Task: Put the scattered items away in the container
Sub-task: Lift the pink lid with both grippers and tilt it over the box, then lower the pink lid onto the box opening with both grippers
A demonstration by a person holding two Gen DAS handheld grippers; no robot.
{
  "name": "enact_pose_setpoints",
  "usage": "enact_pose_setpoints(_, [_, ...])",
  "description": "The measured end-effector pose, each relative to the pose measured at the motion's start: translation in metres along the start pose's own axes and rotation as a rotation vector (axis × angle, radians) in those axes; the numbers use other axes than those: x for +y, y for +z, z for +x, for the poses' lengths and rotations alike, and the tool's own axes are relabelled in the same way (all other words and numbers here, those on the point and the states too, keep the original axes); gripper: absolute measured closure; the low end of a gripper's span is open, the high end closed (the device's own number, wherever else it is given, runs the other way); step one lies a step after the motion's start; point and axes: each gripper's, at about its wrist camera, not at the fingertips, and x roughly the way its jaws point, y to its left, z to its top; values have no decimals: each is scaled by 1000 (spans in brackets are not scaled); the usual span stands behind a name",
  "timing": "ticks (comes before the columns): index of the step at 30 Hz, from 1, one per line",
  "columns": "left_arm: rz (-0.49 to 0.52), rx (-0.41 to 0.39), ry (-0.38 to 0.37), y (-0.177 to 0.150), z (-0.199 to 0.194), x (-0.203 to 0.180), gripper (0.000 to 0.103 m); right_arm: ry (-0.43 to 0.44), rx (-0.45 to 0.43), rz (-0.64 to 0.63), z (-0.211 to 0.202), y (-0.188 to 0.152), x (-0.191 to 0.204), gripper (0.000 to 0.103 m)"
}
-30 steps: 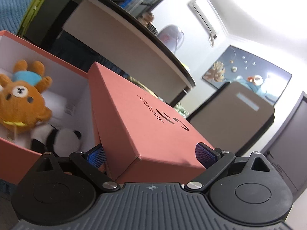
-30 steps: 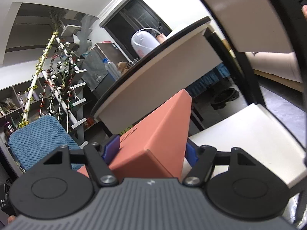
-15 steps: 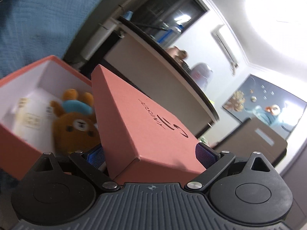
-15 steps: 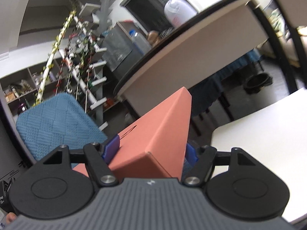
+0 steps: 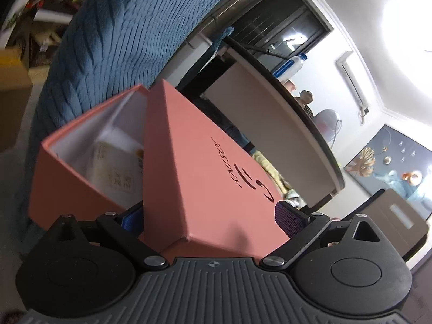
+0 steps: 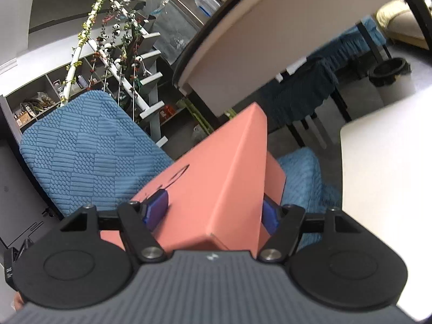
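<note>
A salmon-pink box lid [image 5: 210, 167] with a dark logo is tilted over the open matching box [image 5: 81, 124]. My left gripper [image 5: 210, 218] is shut on one lid corner, blue pads on either side. My right gripper [image 6: 213, 213] is shut on another corner of the lid [image 6: 216, 183], and a part of the box [image 6: 275, 172] shows below it. A cream packet [image 5: 116, 167] lies inside the white-lined box. The lid hides the remaining contents.
The box sits on a blue knitted chair cushion [image 6: 89, 148]. A white table [image 6: 386, 162] is at the right, a round dark-edged table [image 6: 270, 27] stands beyond, and shelves [image 6: 35, 102] line the back left.
Both grippers have carried the lid down and across the open box. The bear and panda plush toys seen earlier in the box are now hidden behind the lid.
</note>
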Motion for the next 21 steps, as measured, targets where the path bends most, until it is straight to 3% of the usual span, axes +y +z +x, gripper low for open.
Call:
enact_pose_setpoints(9, [21, -35, 67, 6, 5, 2, 5, 30, -6, 2, 11, -11, 3, 28])
enact_pose_setpoints(13, [58, -55, 82, 5, 5, -6, 4, -1, -19, -61, 10, -14, 7, 15])
enact_pose_setpoints(21, [147, -100, 105, 5, 5, -22, 4, -15, -33, -117, 3, -12, 5, 14])
